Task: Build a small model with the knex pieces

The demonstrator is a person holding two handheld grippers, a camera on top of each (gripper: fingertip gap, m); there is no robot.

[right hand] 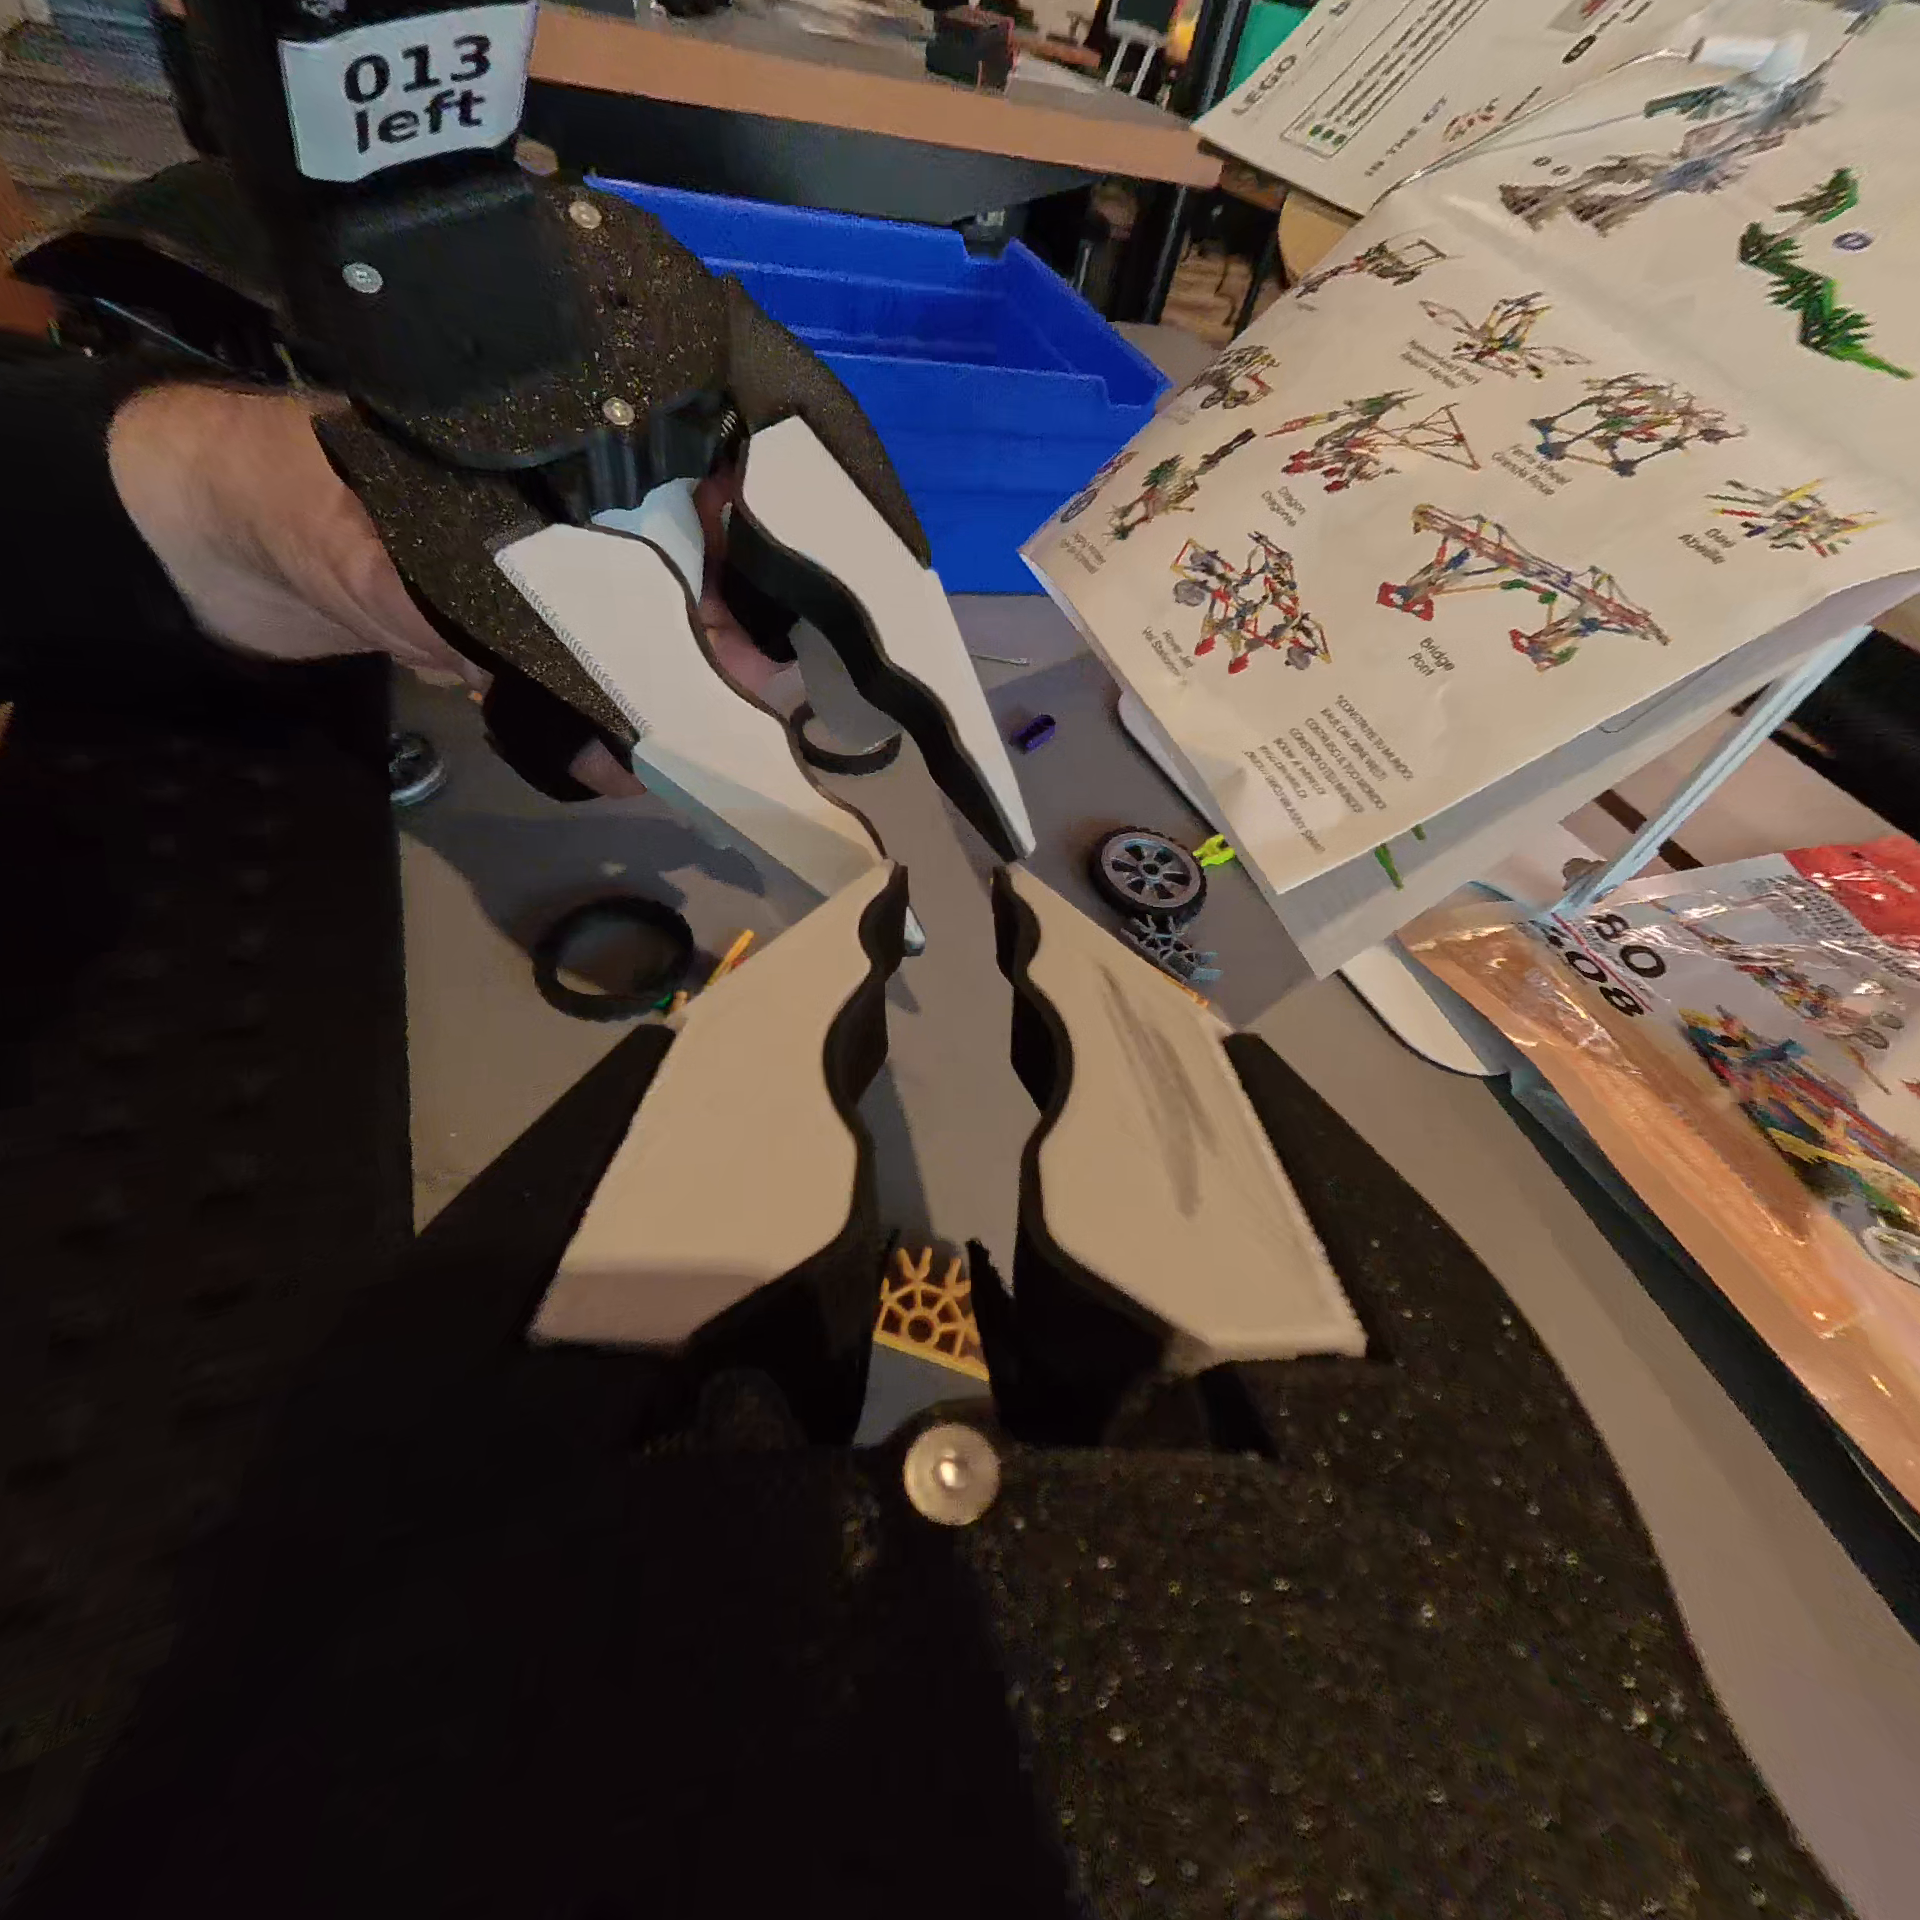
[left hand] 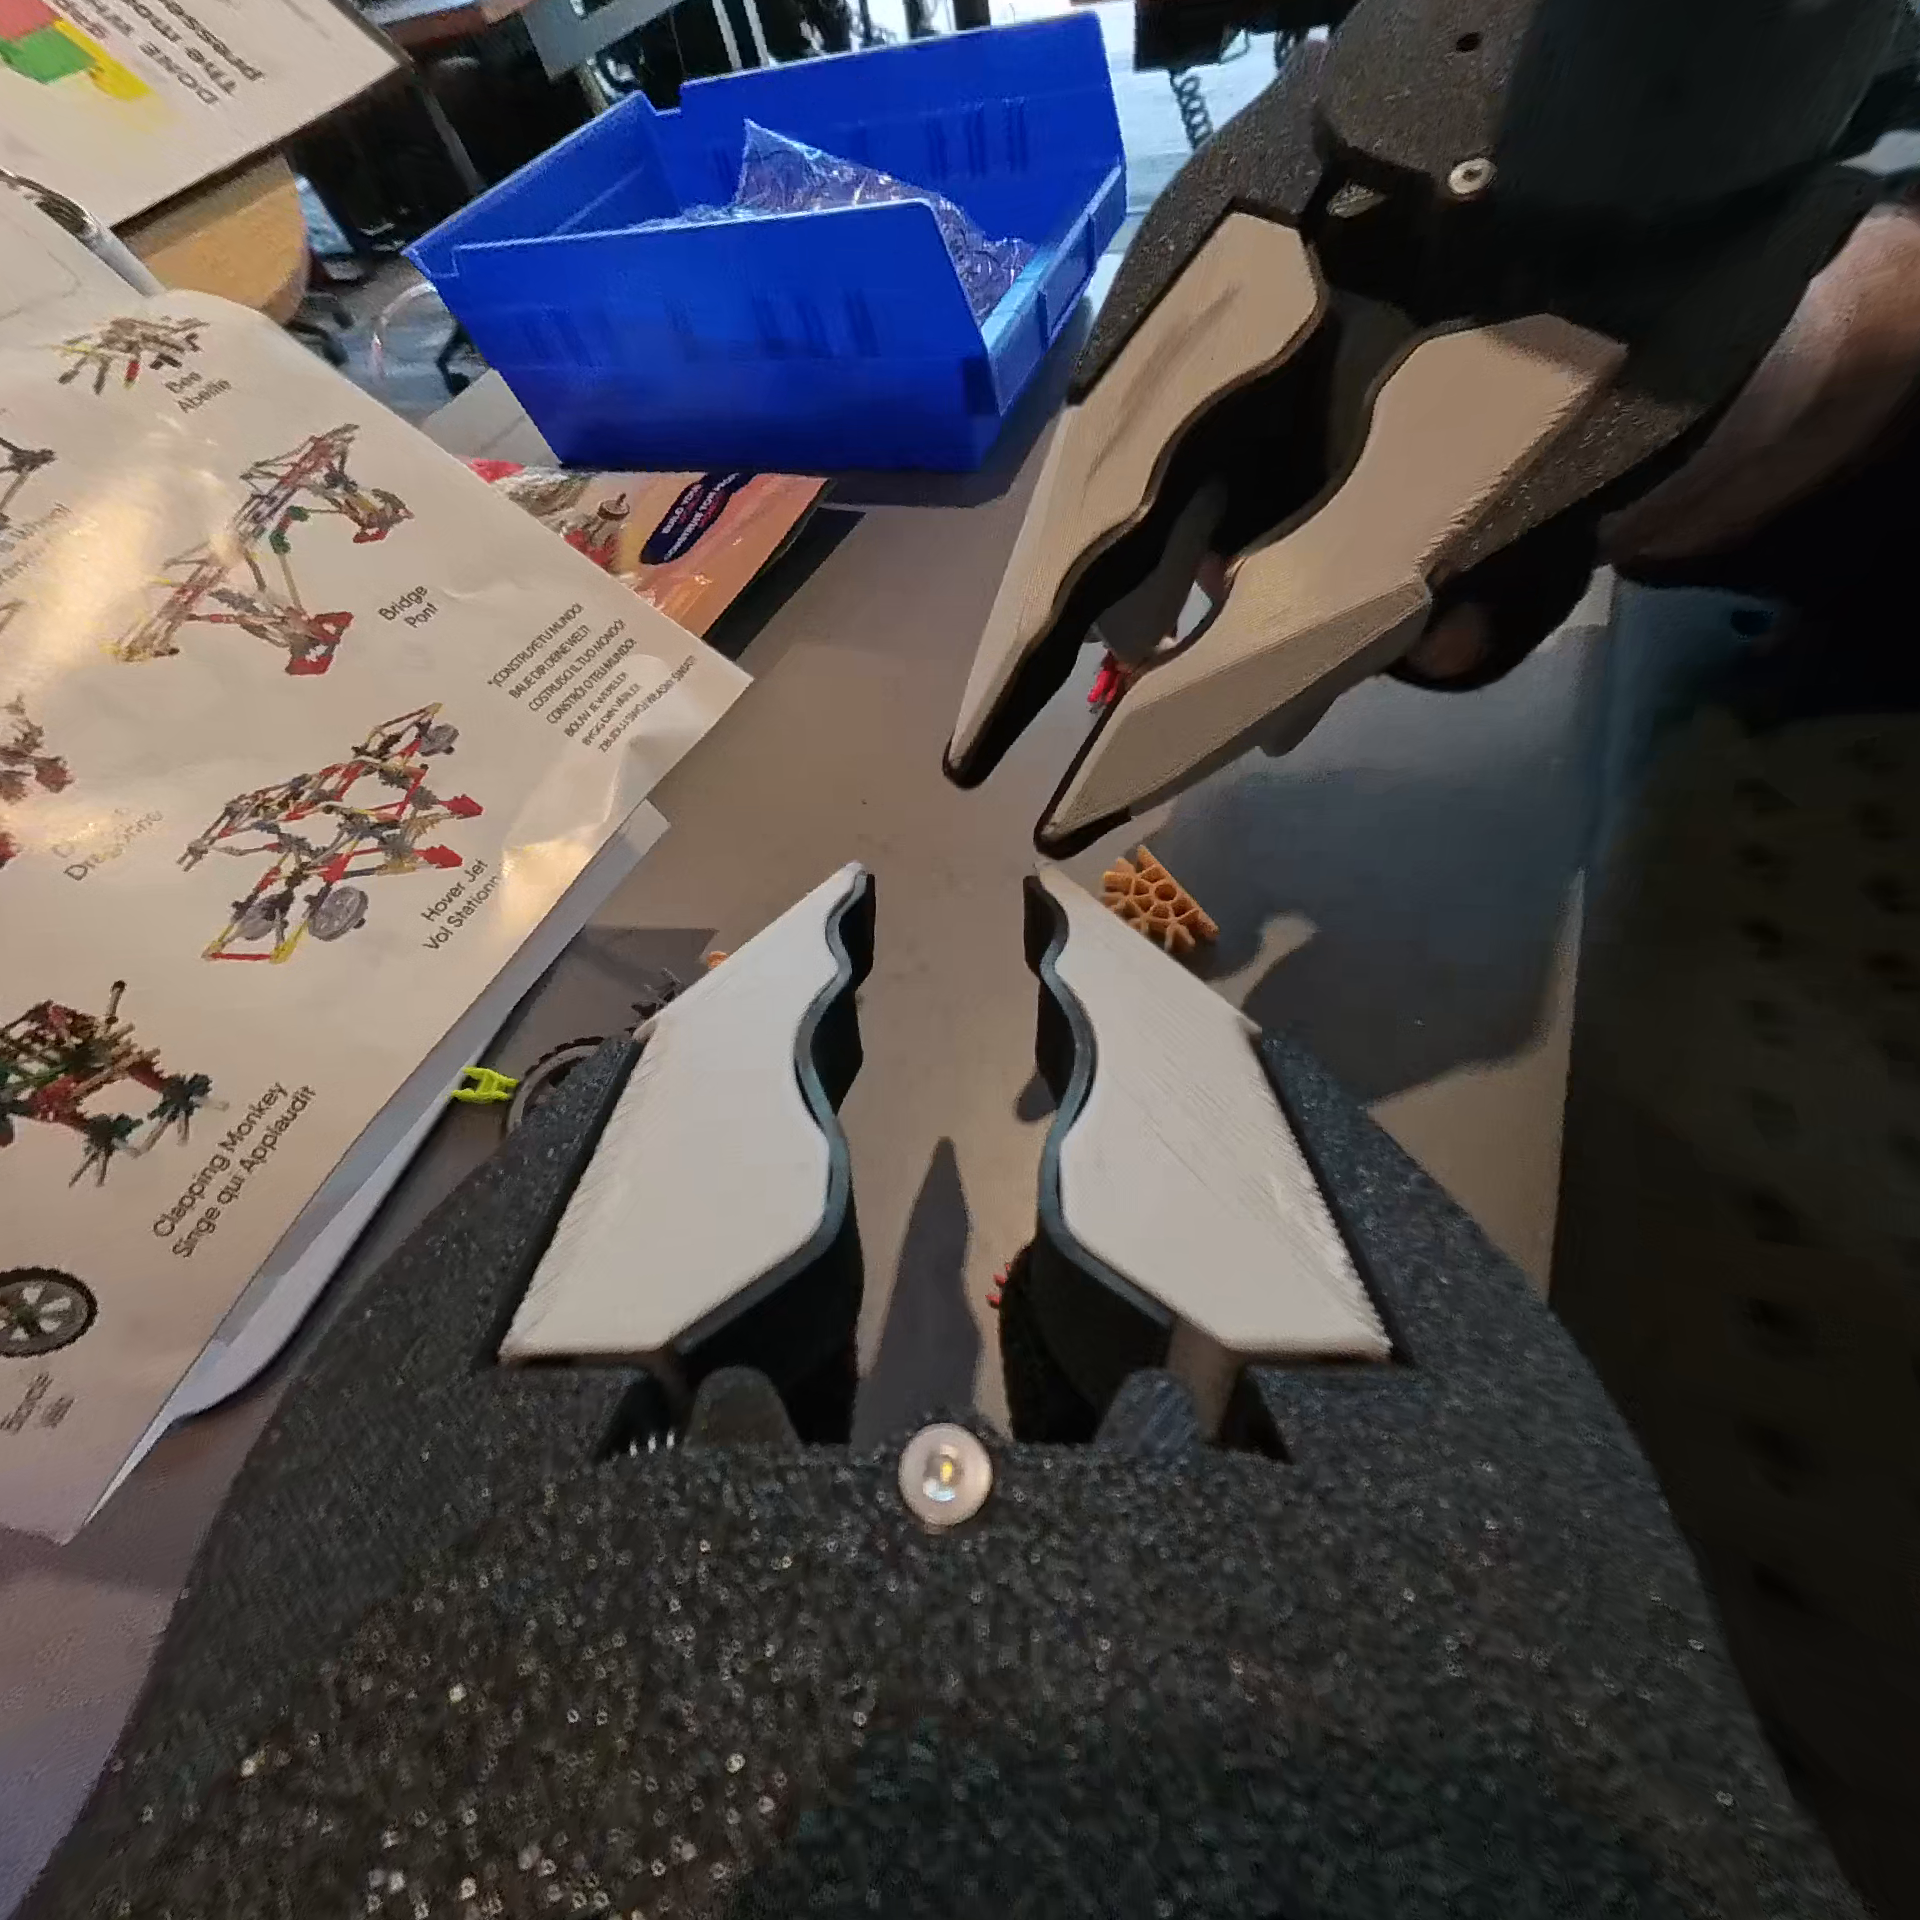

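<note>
My left gripper (left hand: 948,883) is open and empty, low over the grey table (left hand: 904,727). My right gripper (left hand: 1006,808) faces it tip to tip from the upper right, jaws slightly apart and holding nothing. In the right wrist view my right gripper (right hand: 948,881) is open, and the left gripper's fingers (right hand: 904,623) reach in from the upper left. A tan-yellow fan-shaped connector (left hand: 1158,899) lies on the table by the right fingertip of my left gripper. It also shows under my right gripper (right hand: 925,1314). A small red piece (left hand: 1110,675) shows through the right gripper's gap.
A blue bin (left hand: 790,301) with a plastic bag stands at the back. An instruction booklet (right hand: 1507,520) on a stand overhangs the table. Beside it lie a grey wheel (right hand: 1148,871), a grey connector (right hand: 1174,951), black tyres (right hand: 613,956), a purple piece (right hand: 1034,732) and a bagged kit (right hand: 1714,1091). Only a small space, under 4 cm, lies between the two pairs of fingers. Between my left fingertips and the tan-yellow fan-shaped connector (left hand: 1158,899) there is roughly 9 cm. It turns up in the right wrist view (right hand: 918,1313) as well.
</note>
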